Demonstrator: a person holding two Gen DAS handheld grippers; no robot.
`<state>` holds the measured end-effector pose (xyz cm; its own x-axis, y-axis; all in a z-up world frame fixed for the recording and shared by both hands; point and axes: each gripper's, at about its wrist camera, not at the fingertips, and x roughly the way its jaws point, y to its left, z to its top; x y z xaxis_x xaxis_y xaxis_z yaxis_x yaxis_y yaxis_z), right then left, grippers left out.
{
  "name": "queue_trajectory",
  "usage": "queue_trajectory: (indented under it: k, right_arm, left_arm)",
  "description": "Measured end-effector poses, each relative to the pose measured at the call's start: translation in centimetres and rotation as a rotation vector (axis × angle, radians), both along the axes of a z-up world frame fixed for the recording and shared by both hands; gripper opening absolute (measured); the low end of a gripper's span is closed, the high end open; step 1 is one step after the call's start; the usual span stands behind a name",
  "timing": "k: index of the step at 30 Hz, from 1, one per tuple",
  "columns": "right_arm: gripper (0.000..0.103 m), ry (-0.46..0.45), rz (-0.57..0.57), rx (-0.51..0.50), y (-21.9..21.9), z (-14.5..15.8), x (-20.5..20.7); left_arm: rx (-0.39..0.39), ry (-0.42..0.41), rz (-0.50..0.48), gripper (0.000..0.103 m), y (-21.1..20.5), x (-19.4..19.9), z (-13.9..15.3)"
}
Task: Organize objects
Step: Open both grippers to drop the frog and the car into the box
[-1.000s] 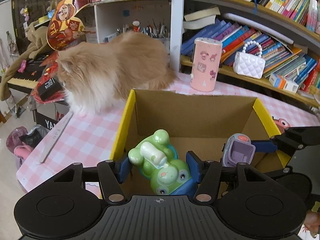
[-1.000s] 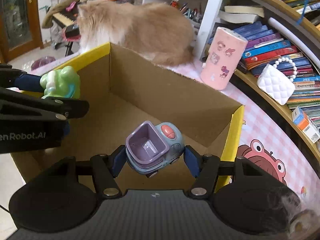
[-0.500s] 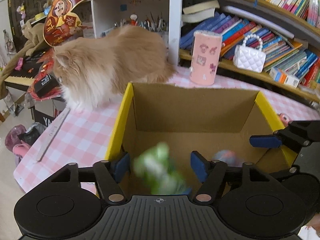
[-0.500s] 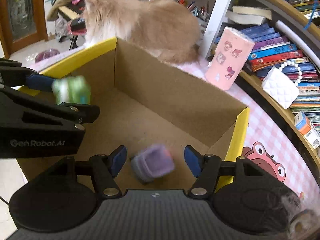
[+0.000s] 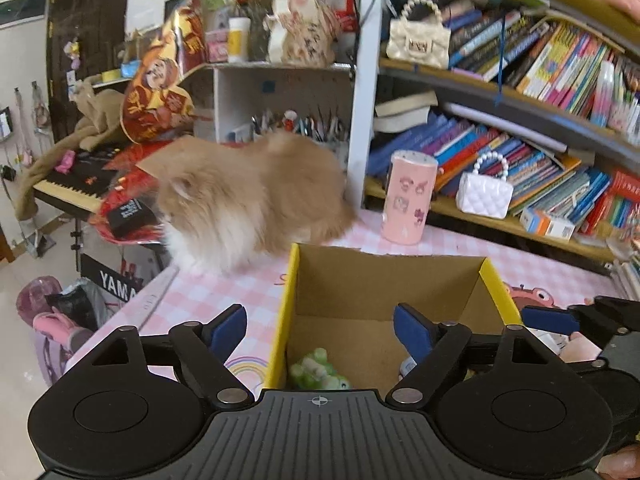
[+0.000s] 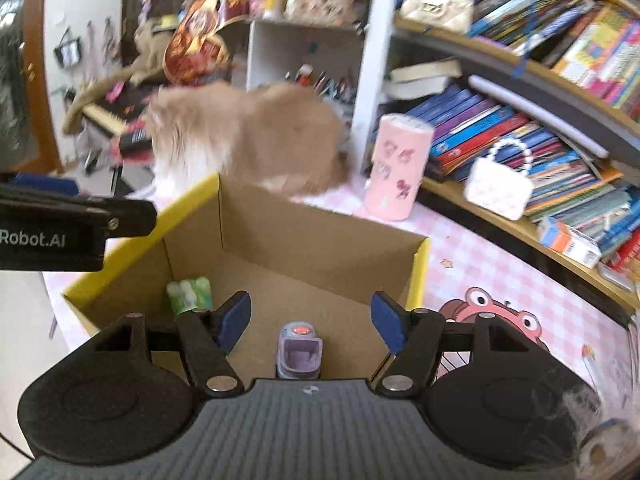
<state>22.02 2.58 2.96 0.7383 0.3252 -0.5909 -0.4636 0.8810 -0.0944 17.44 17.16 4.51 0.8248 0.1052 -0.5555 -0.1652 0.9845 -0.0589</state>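
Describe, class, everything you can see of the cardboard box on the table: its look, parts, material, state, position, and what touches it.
The cardboard box looks like plain brown corrugated card with yellow top edges. It is open-topped and sits upright on the pink checked tablecloth. Inside, on its floor, lie a green frog toy near the left wall and a purple toy car. Neither the left gripper nor the right gripper touches it; both are open above it.

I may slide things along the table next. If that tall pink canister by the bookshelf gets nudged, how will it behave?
The pink canister stands upright, tall on a narrow base, so a high push would probably tip it. Its round body would then likely roll across the checked tablecloth. It looks smooth-sided, perhaps slippery in a claw.
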Motion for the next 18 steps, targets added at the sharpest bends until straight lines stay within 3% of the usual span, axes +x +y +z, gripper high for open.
queue_trajectory:
  k: [7,18]
  right_arm:
    - [0.065,-0.034,-0.055,0.04,-0.2,1.5,-5.1]
    - [0.065,-0.011,-0.122,0.032,0.8,-0.2,-12.2]
  left_arm:
    - [-0.027,-0.009,0.019,0.086,1.6,-4.4,0.3]
    - [-0.004,0.026,0.048,0.092,2.4,-10.9,-1.3]
